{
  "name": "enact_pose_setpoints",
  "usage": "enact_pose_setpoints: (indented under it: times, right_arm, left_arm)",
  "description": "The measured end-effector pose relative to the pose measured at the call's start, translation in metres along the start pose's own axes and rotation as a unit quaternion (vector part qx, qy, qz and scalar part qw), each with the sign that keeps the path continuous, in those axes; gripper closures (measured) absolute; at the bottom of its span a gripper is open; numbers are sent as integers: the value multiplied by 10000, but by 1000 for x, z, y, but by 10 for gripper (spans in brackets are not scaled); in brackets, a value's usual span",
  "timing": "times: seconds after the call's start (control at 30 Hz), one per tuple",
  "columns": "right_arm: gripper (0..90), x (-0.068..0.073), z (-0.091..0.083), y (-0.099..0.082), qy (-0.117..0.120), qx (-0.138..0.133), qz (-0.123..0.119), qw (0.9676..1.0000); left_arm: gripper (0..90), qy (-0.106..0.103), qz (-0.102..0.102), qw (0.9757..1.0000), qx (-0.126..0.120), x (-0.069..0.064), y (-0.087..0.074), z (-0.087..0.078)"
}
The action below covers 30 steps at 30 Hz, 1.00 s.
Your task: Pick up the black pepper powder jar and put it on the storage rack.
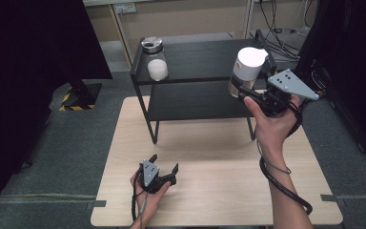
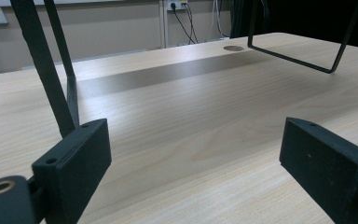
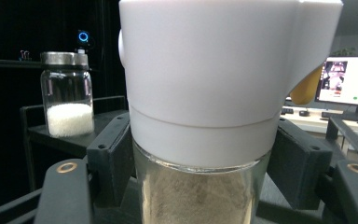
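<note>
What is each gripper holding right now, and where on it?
The right gripper clamps the white-capped jar on its glass body just below the cap. The left gripper is open over the table, holding nothing.

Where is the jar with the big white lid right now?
In the high view the white-lidded jar is at the right, held in the right tool beside the black shelf's right end, across from the salt jar on its top left.
</note>
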State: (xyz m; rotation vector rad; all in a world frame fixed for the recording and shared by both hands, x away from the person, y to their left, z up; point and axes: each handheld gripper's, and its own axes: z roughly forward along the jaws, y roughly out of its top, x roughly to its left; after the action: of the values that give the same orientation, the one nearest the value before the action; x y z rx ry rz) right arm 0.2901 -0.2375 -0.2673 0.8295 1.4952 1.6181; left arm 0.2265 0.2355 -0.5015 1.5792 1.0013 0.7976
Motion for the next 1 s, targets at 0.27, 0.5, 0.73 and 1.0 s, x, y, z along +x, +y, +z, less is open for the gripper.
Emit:
enact_pose_setpoints:
  times: [0.27, 0.5, 0.73, 1.0]
  right_arm:
    - [308, -2, 6, 11, -63, -21, 16, 10000]
    - [308, -5, 14, 20, -156, 21, 7, 9999]
    - [308, -7, 27, 32, -288, 122, -83, 9995]
    - [307, -13, 50, 47, -594, 375, -100, 9975]
  left_arm:
    - [85, -1, -5, 10000, -17, 0, -1, 0]
    - [84, -3, -19, 10000, -14, 0, 0, 0]
    - [84, -10, -19, 10000, -19, 0, -1, 0]
    - [85, -14, -38, 10000, -19, 0, -1, 0]
